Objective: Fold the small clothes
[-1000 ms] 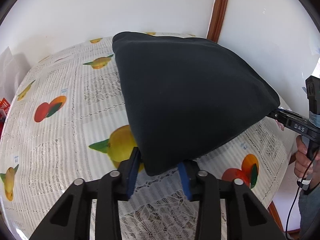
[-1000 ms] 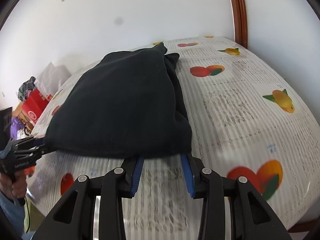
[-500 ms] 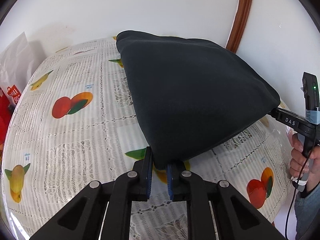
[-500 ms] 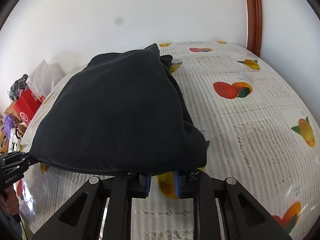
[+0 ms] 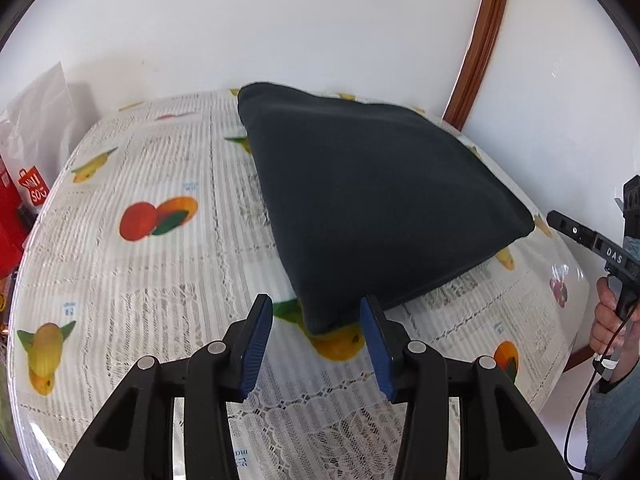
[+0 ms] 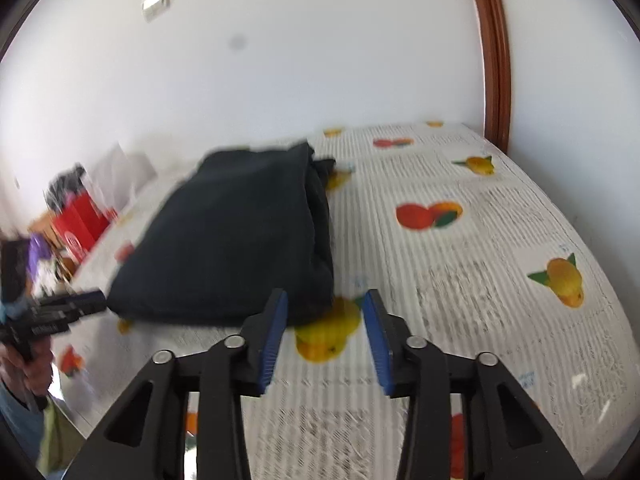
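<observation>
A dark navy folded garment [image 5: 372, 196] lies flat on the table with the fruit-print cloth [image 5: 160, 264]. My left gripper [image 5: 316, 342] is open, its blue pads either side of the garment's near corner and a little short of it. In the right wrist view the garment [image 6: 236, 240] lies left of centre. My right gripper [image 6: 322, 332] is open, just back from the garment's near right corner. Each gripper shows in the other's view: the right one [image 5: 592, 240] at the far right, the left one [image 6: 52, 316] at the far left, both off the cloth.
A red shopping bag [image 5: 24, 196] and a white bag [image 5: 44, 116] stand past the table's left end. White walls and a brown door frame [image 5: 476, 44] are close behind. The table's edge runs near the person's hand [image 5: 612, 320].
Both grippers were shut on the garment's near corners half a second ago. They have opened, let go and drawn back; the garment now rests flat on the table.
</observation>
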### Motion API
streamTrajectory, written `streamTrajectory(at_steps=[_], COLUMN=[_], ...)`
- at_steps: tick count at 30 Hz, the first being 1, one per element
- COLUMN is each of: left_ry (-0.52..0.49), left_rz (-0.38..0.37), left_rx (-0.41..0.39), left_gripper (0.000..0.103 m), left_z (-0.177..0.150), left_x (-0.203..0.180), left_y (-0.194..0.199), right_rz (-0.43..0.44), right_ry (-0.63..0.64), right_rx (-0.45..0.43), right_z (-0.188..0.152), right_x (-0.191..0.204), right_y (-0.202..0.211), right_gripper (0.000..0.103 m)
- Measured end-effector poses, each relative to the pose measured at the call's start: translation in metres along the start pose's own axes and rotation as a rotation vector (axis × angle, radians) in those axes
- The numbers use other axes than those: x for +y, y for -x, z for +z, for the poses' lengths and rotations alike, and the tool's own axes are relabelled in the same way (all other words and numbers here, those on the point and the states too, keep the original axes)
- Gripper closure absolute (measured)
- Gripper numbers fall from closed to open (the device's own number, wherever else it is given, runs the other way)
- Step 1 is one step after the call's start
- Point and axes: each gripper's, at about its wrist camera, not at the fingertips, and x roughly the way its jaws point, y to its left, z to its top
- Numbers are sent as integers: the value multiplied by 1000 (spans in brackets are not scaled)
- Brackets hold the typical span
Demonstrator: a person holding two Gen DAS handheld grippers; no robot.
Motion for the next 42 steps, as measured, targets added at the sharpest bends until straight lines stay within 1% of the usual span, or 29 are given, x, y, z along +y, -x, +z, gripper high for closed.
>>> streamTrajectory(at_steps=[2, 5, 6, 8, 9, 11, 13, 14, 15, 16, 17, 18, 19, 21, 23, 24, 26, 28, 29, 30, 32, 35, 37, 40, 41, 42], left_ry=[-1, 12, 16, 10, 5, 10, 20, 22, 18, 8, 0, -8, -16, -32, -33, -27, -21, -30, -35, -36, -27, -28, -35, -28, -28, -28], left_rz=[9, 20, 16, 17, 25, 39, 34, 28, 37, 53, 57, 60, 61, 63, 61, 57, 49, 52, 57, 58, 47, 40, 48, 45, 48, 56], left_rx=[-11, -1, 5, 12, 15, 16, 25, 27, 27, 32, 36, 36, 35, 32, 31, 31, 28, 22, 16, 15, 20, 16, 7, 5, 1, -1], left_gripper=[60, 60, 60, 59, 57, 57, 57, 56, 51, 49, 49, 47, 47, 46, 46, 46, 46, 46, 46, 46, 46, 46, 46, 46, 45, 43], left_z=[5, 14, 17, 24, 27, 33, 39, 43, 45, 46, 45, 44, 43, 42, 43, 43, 43, 43, 43, 43, 44, 45, 48, 55, 60, 63], left_x=[-3, -4, -5, -7, -8, -9, -11, -11, -13, -14, -16, -17, -17, -18, -17, -15, -13, -13, -12, -12, -10, -8, -7, -3, -1, -1], left_y=[1, -5, -7, -12, -16, -26, -32, -37, -40, -44, -46, -48, -50, -51, -50, -48, -44, -41, -41, -41, -42, -41, -40, -42, -43, -44], right_rz=[20, -17, -21, 5, 25, 31, 38, 44, 57, 71, 93, 127, 146, 109, 63, 52, 53, 87, 95, 86, 50, 36, 27, -16, -36, -53], right_ry=[-24, -15, -24, -54, -70, -89, -100, -98, -91, -91, -103, -129, -158, -169, -131, -127, -143, -158, -158, -141, -88, -59, -41, 12, 34, 54], right_rx=[-9, -20, -10, 11, 22, 46, 81, 90, 70, 0, -50, -92, -105, -52, 7, 20, 25, 18, 25, 41, 54, 78, 98, 85, 77, 72], right_z=[9, 24, 29, 37, 43, 50, 56, 58, 59, 58, 57, 55, 53, 50, 47, 46, 43, 38, 34, 30, 25, 22, 24, 40, 49, 61], right_x=[1, 10, 12, 11, 11, 11, 12, 13, 14, 12, 10, 6, 1, -2, 2, 3, 0, -2, -2, 0, 3, 1, -2, 0, 3, 6], right_y=[-7, -30, -40, -57, -67, -85, -103, -108, -106, -96, -87, -79, -76, -84, -93, -93, -84, -75, -72, -72, -71, -63, -57, -47, -47, -51], right_gripper=[60, 61, 63, 69, 69, 70, 82, 100, 99, 99, 99, 100, 100, 100, 99, 95, 91, 88, 88, 91, 93, 93, 92, 91, 89, 84])
